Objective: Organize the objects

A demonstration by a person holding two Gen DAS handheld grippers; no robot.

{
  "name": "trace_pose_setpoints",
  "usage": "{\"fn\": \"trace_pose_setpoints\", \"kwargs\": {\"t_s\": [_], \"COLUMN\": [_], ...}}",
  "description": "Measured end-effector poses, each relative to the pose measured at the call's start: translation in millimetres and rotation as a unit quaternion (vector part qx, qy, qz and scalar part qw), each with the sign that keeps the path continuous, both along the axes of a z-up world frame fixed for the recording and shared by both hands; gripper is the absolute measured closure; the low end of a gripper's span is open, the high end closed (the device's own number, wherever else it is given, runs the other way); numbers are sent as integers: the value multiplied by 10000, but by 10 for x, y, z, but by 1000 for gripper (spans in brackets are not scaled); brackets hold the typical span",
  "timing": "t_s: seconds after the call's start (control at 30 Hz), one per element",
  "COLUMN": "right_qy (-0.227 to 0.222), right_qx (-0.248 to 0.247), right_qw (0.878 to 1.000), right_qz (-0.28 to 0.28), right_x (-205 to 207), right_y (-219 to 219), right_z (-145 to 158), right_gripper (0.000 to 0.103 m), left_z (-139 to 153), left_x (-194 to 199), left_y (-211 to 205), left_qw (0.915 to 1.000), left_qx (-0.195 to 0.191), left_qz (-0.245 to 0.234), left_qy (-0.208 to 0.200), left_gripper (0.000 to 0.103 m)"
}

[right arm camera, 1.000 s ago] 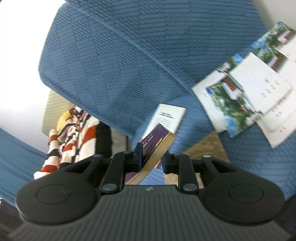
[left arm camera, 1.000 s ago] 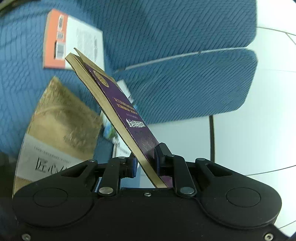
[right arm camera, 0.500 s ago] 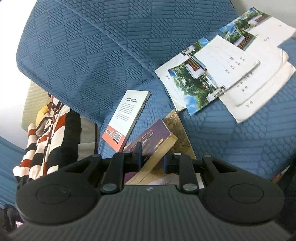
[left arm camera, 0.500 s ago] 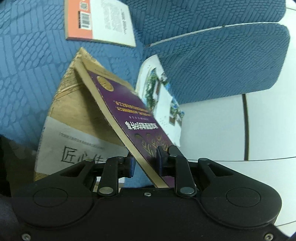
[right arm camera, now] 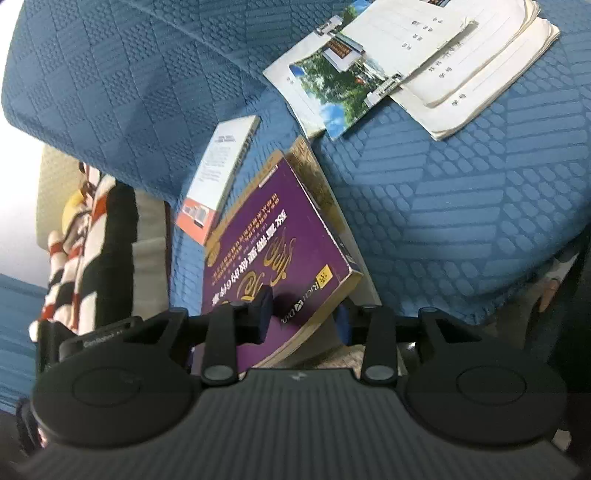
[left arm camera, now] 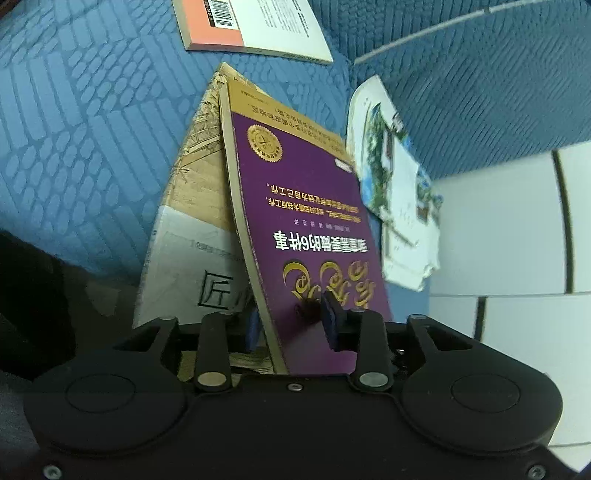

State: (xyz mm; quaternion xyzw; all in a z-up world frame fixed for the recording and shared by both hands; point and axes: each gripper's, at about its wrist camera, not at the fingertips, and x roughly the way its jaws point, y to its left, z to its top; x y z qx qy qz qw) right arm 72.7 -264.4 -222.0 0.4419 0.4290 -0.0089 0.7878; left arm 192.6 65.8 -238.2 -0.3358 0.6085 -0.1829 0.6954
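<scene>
I have the purple paperback (left arm camera: 306,206) between both tools, its near edge sitting in the left gripper (left arm camera: 291,325) and its near corner in the right gripper (right arm camera: 304,314). Both sets of jaws have just been opening with the book between them: in the left wrist view the right-hand pad stands off the cover with a sliver of purple showing beside it, and in the right wrist view the outer pad is clear of the page block, so I read both grips as released or nearly so, the pads no longer pressing. The book lies tilted over the tan hardback-sized book (left arm camera: 192,206) on the blue quilted sofa cushion (left arm camera: 85,122), far end down on it, near end propped up in my jaws. It looks light and fairly thick, a soft cover over a stiff block of yellowed pages; the glossy cover will slide easily against the book beneath, and the corners may dent if pinched hard. I judge the best hold is on the short near edge, close to the spine, where the block is firmest. Its long axis runs away from both cameras toward the sofa back, title upside down to me, spine on the right in the right wrist view. An orange-and-white paperback (left arm camera: 255,26) and a loose pile of illustrated booklets (right arm camera: 373,70) lie beyond, apart from it.
</scene>
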Motion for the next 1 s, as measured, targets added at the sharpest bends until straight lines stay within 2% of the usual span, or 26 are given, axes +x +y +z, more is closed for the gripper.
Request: {"fn": "trace_pose_setpoints", "kwargs": {"t_s": [0.1, 0.17, 0.23, 0.3, 0.4, 0.57, 0.73, 0.83, 0.97, 1.0], "right_qy": [74, 241, 247, 104, -64, -418, -418, -332, -222, -242], "right_qx": [-295, -642, -923, -1095, -1370, -2008, -2088, -2145, -2157, -2186], "right_qw": [9992, 9964, 9932, 9911, 9862, 9714, 9672, 9659, 9655, 9647], "right_qz": [261, 490, 671, 748, 929, 1199, 1383, 1411, 1441, 1451], "right_x": [-12, -7, -31, -67, -35, 127, 320, 404, 467, 464], "right_y": [21, 46, 47, 26, 21, 63, 56, 72, 116, 136], "right_z": [47, 69, 83, 110, 156, 185, 52, -19, -82, -82], "right_gripper": [62, 58, 46, 21, 23, 23, 25, 32, 51, 51], "left_z": [39, 93, 159, 239, 328, 250, 175, 138, 100, 94], "left_x": [-14, -45, -83, -110, -132, -32, 43, 96, 161, 169], "left_y": [-5, 5, 41, 48, 41, -96, -160, -184, -176, -181], "left_qw": [9992, 9974, 9962, 9944, 9918, 9889, 9839, 9816, 9836, 9839], "left_qx": [368, 679, 822, 972, 1108, 1296, 1532, 1619, 1466, 1440], "left_qz": [-122, -160, -143, -90, 45, 128, 122, 94, 61, 46], "left_qy": [-56, -160, -254, -415, -630, -722, -909, -1009, -1048, -1058], "left_gripper": [69, 62, 59, 53, 53, 56, 59, 62, 65, 66]}}
